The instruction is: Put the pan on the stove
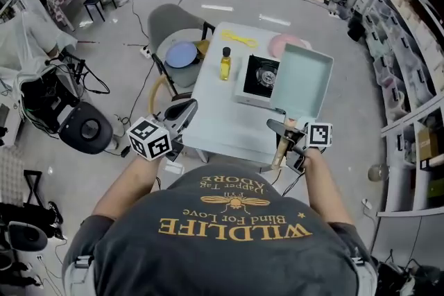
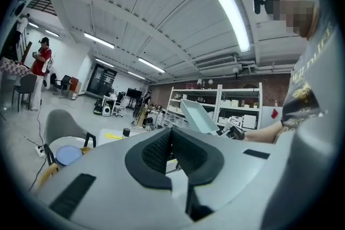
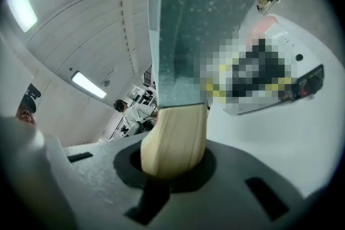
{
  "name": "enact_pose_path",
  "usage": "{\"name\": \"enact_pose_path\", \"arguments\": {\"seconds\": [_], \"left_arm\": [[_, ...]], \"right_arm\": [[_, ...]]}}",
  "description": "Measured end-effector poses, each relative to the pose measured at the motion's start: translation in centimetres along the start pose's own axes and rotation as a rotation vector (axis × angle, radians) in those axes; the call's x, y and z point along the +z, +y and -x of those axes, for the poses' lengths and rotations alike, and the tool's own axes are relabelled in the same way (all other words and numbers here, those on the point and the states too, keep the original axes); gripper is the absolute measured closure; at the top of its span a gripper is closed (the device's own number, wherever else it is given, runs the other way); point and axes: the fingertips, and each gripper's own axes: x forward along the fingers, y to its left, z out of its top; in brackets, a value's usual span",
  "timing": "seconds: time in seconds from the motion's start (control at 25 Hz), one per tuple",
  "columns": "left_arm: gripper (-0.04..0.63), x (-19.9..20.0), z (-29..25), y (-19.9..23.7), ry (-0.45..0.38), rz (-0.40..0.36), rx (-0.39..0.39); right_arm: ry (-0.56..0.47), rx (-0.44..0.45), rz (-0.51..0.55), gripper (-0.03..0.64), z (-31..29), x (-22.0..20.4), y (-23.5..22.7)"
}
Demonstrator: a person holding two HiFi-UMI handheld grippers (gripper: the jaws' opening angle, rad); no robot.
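Observation:
A pale green rectangular pan (image 1: 303, 83) with a wooden handle (image 1: 282, 147) hangs tilted above the right side of the white table (image 1: 222, 128). My right gripper (image 1: 288, 132) is shut on that handle. In the right gripper view the handle (image 3: 175, 140) sits between the jaws and the pan (image 3: 205, 24) rises ahead. The portable stove (image 1: 262, 78) stands mid-table, partly covered by the pan; the stove (image 3: 294, 86) lies below the pan in the right gripper view. My left gripper (image 1: 182, 111) hovers at the table's near left corner, shut and empty (image 2: 172, 151).
A yellow oil bottle (image 1: 225, 64) stands left of the stove. A yellow cord (image 1: 239, 38) and a pink plate (image 1: 283, 45) lie at the table's far end. A grey chair holding a blue plate (image 1: 182, 54) stands left of the table. Shelves (image 1: 409, 24) line the right.

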Motion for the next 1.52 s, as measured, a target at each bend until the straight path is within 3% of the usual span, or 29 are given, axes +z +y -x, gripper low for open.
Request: {"name": "enact_pose_path", "arguments": {"seconds": [0.12, 0.24, 0.56, 0.72, 1.08, 1.52], "left_arm": [[0.597, -0.5, -4.0, 0.1, 0.009, 0.029, 0.046], [0.597, -1.7, -6.0, 1.7, 0.042, 0.041, 0.045], [0.597, -3.2, -8.3, 5.9, 0.116, 0.015, -0.036], [0.597, -3.9, -9.1, 6.9, 0.142, 0.002, -0.084], [0.597, -7.3, -9.6, 7.2, 0.178, 0.047, -0.112], [0.597, -9.6, -9.1, 8.0, 0.216, 0.077, -0.108]], "right_arm": [[0.055, 0.006, -0.026, 0.592, 1.2, 2.7, -3.3], [0.075, 0.002, -0.099, 0.592, -0.5, 3.9, -6.0], [0.08, -0.009, -0.282, 0.589, -5.0, 3.7, -9.9], [0.083, -0.058, -0.343, 0.586, -5.9, 2.7, -11.6], [0.118, -0.085, -0.465, 0.58, -7.9, 0.4, -15.2], [0.139, 0.02, -0.586, 0.554, -10.5, 1.4, -16.3]]}}
